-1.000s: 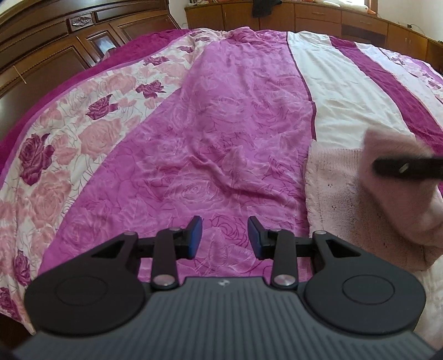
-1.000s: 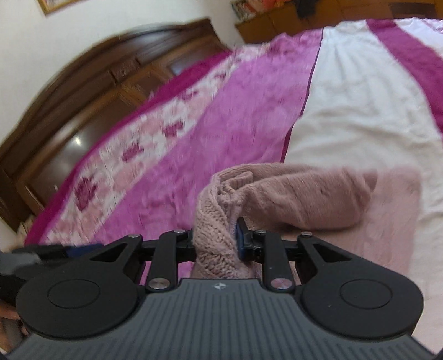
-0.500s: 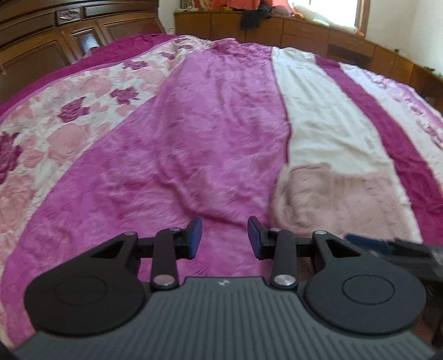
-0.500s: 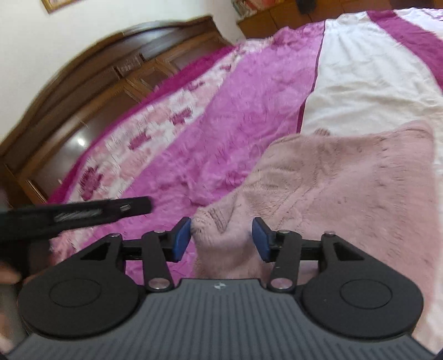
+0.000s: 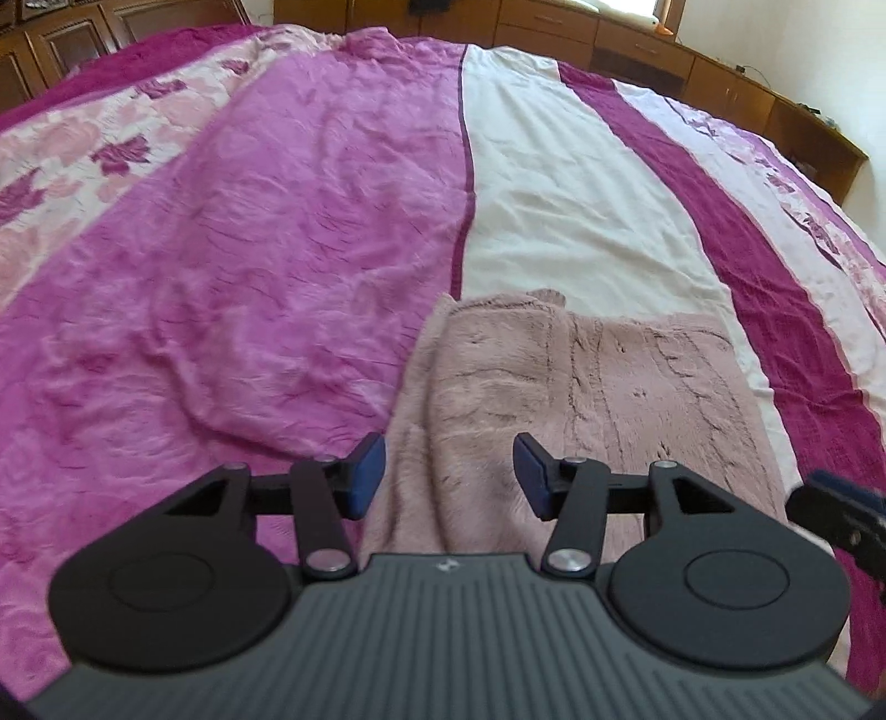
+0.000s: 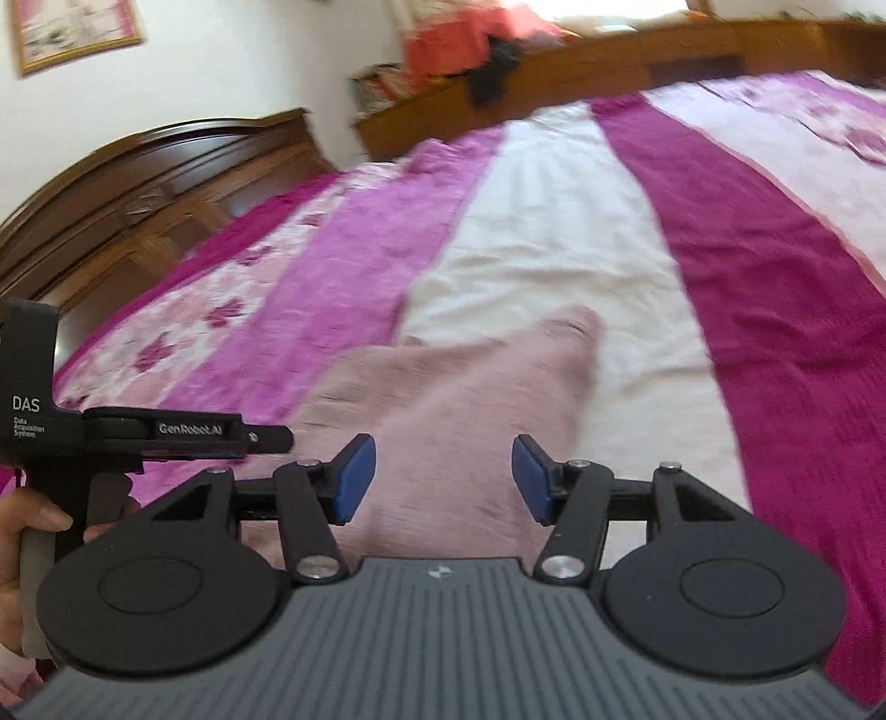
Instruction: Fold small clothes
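Note:
A small pale pink knitted garment (image 5: 598, 382) lies flat on the bed, folded into a rough rectangle. My left gripper (image 5: 448, 476) hovers open over its near left edge, with nothing between the blue pads. In the right wrist view the same garment (image 6: 459, 399) is blurred, and my right gripper (image 6: 443, 479) stands open above its near part, holding nothing. The left gripper's body (image 6: 166, 435) shows at the left of that view, held by a hand (image 6: 27, 531). The right gripper's tip (image 5: 841, 509) shows at the right edge of the left wrist view.
The bedspread (image 5: 310, 232) has magenta, white and floral stripes and is wrinkled. A dark wooden headboard (image 6: 155, 183) runs along the left. Low wooden cabinets (image 5: 664, 50) line the far side, with orange cloth (image 6: 459, 39) on them.
My right gripper let go of the pink garment, which now lies flat, and its jaws opened wider. My left gripper moved right, over the garment's left edge, and opened wider.

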The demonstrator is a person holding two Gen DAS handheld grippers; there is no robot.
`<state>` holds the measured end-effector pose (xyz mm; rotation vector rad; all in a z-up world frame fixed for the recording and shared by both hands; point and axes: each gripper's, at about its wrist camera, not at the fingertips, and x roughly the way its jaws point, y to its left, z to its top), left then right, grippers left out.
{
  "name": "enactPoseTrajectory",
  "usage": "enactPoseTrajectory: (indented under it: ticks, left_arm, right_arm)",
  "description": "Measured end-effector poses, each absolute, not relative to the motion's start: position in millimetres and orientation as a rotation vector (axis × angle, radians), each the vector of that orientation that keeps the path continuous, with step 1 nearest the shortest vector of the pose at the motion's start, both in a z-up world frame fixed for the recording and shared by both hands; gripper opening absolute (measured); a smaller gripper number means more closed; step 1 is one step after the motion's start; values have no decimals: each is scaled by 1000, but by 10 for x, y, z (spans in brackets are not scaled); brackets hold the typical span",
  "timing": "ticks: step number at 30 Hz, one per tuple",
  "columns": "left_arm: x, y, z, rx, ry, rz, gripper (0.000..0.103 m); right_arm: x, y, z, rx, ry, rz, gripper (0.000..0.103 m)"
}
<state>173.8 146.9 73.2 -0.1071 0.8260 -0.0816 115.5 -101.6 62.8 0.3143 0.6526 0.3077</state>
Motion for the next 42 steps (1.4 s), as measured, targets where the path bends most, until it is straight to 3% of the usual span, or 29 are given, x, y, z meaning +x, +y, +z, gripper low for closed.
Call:
enactPoseTrajectory:
  ticks: [3, 4, 5, 11, 17, 23, 26, 29, 31, 35, 42]
  left_arm:
    - [1846, 1413, 626, -124, 812, -101, 50]
    - [1857, 1395, 605, -122, 799, -108, 25]
    - [1867, 1374, 589, -111, 790, -112, 13]
    - [1823, 1480, 648, -46, 732, -39, 13]
    - [1871, 1743, 425, -85, 788, -9, 13]
    - [1771, 1741, 531, -117, 775, -46, 17]
    - [1694, 1781, 611, -149, 807, -46, 33]
    - [1594, 1857, 660, -200, 822, -55, 55]
    - [1540, 1902, 657, -230, 839, -70, 63]
    - [1521, 1975, 533, -305, 908, -119, 64]
    - [1563, 2083, 230, -607, 947, -201, 65]
  right_arm:
    - [1152, -1071, 485, 308, 672, 248, 63]
    - [1149, -1081, 443, 310, 681, 243, 63]
    - [1146, -1094, 402, 318, 690, 246, 63]
    - [1164, -974, 316, 375, 716, 324, 63]
    - [1133, -723, 360, 315, 694, 374, 63]
    - [1152, -770, 349, 330, 703, 370, 68]
    - [1164, -868, 349, 370, 712, 368, 70]
    - [1182, -983, 328, 416, 720, 354, 73]
    - [1198, -1067, 296, 455, 728, 346, 76]
    - [1276, -1207, 175, 547, 767, 359, 83]
    - [1572, -1228, -225, 749, 857, 489, 84]
